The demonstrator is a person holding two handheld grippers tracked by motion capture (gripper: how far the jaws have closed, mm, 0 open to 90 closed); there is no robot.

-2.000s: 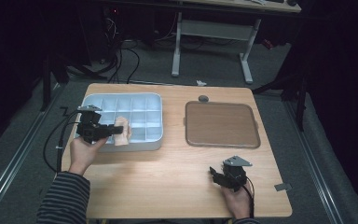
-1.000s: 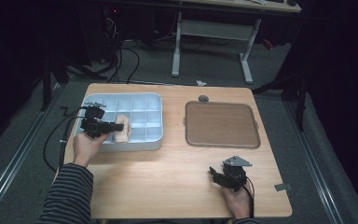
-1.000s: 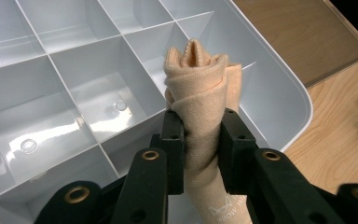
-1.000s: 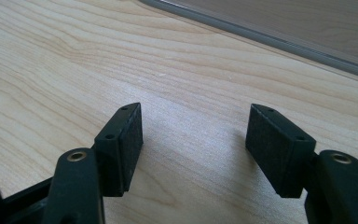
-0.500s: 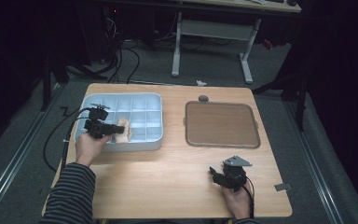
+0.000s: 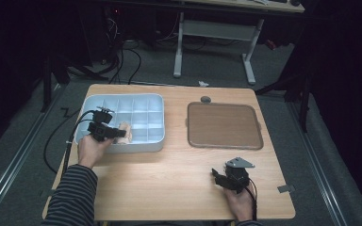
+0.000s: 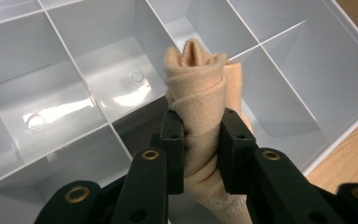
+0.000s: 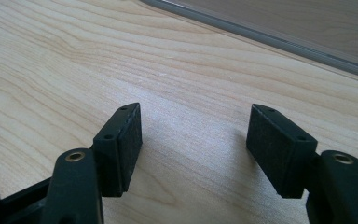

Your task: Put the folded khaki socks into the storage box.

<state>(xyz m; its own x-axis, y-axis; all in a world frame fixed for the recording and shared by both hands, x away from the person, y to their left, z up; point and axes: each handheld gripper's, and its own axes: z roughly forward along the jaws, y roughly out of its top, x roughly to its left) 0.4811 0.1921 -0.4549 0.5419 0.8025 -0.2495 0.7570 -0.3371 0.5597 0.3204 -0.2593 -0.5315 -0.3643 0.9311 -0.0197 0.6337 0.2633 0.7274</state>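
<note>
A rolled beige cloth (image 7: pixel 200 88) is pinched between the jaws of my left gripper (image 7: pixel 201 122), which is shut on it above the pale blue divided tray (image 7: pixel 74 70). From above, that left gripper (image 6: pixel 119 133) hovers over the front left cells of the tray (image 6: pixel 143 106), the cloth (image 6: pixel 125 132) sticking out to its right. My right gripper (image 6: pixel 215 176) rests near the table's front right, open, with bare wood between its jaws (image 8: pixel 193 140).
A brown flat tray (image 6: pixel 224 125) lies right of the blue tray, its edge (image 8: pixel 279 42) running ahead of the right gripper. A small dark round thing (image 6: pixel 205 99) sits behind it. Black cable trails off the table's left edge.
The left gripper with the cloth has shifted slightly back and left over the tray's front cells. The right gripper has stayed put.
</note>
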